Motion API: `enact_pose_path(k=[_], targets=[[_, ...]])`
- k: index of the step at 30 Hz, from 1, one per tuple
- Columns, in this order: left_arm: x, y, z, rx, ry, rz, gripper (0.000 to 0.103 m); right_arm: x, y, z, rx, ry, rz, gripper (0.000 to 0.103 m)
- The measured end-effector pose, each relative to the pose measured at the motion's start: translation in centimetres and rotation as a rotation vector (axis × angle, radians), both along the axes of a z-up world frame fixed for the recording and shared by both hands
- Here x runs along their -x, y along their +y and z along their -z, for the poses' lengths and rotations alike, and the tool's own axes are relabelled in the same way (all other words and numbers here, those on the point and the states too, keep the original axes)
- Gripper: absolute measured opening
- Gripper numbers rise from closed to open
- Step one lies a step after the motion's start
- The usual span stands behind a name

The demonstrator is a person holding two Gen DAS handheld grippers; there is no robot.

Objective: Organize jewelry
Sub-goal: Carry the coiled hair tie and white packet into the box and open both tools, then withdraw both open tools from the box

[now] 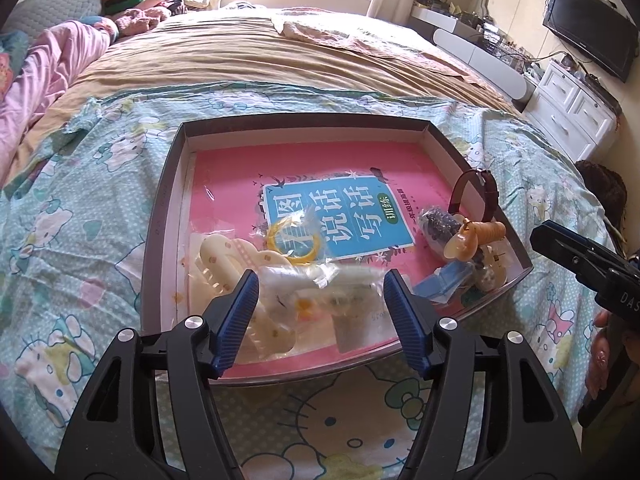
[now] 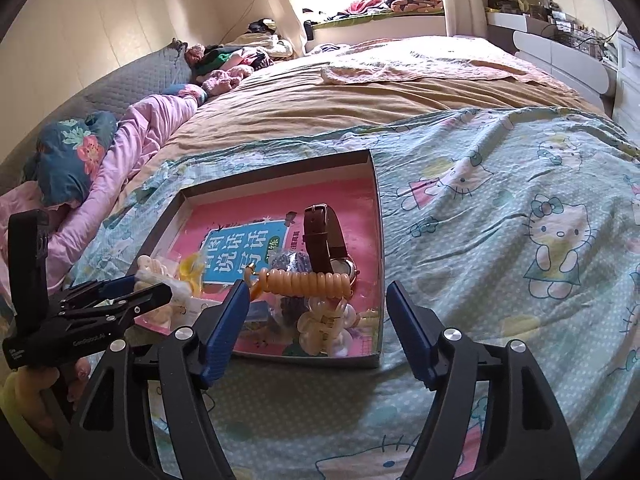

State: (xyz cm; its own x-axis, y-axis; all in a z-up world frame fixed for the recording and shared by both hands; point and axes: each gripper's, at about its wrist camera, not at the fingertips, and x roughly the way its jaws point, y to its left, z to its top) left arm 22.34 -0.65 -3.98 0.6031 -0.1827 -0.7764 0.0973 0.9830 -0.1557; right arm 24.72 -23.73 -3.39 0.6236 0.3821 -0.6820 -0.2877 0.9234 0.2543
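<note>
**Open claws over a tray of jewelry on the bed**

Left wrist view: the left claw [image 1: 320, 300] hangs with its blue pads wide apart, holding nothing, over the near edge of a shallow dark-walled tray [image 1: 160, 216] that lies on a Hello Kitty sheet [image 1: 80, 220] spread over the bed. The tray's floor is covered by a pink book [image 1: 320, 168] with a blue label of large Chinese characters, seen upside down; a small green oval on it also carries characters. Between the pads lies a clear plastic packet [image 1: 320, 292], blurred, so its contents are hard to make out. Left of it sits a cream hair clip [image 1: 224, 264], and just beyond a yellow ring [image 1: 294, 240] in a clear wrapper. In the tray's right corner stand a brown-strapped watch [image 1: 476, 192], a bag of dark beads [image 1: 440, 224], an orange spiral hair tie [image 1: 486, 234] and a blue box [image 1: 440, 284]. The right claw [image 1: 560, 248] enters at the right edge, its body marked "DAS".

Right wrist view: the right claw [image 2: 316, 308] also stands wide apart and empty, hovering at the tray's [image 2: 378, 216] near right corner. The watch [image 2: 326, 240] stands on edge, the spiral hair tie [image 2: 308, 284] lies in front of it, and a clear flower clip [image 2: 324, 324] sits nearest. The left claw [image 2: 132, 292] reaches in from the left; white lettering on its body seems to read "GenRobot.AI".
</note>
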Motion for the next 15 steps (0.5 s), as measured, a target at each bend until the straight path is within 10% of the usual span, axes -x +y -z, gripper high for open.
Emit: enact_pose_path(k=[15], targets=[[1.8, 0.6, -3.2, 0.016, -0.056, -0.018, 0.071, 2.3, 0.1, -2.9, -0.008, -0.065, -0.008, 0.085]])
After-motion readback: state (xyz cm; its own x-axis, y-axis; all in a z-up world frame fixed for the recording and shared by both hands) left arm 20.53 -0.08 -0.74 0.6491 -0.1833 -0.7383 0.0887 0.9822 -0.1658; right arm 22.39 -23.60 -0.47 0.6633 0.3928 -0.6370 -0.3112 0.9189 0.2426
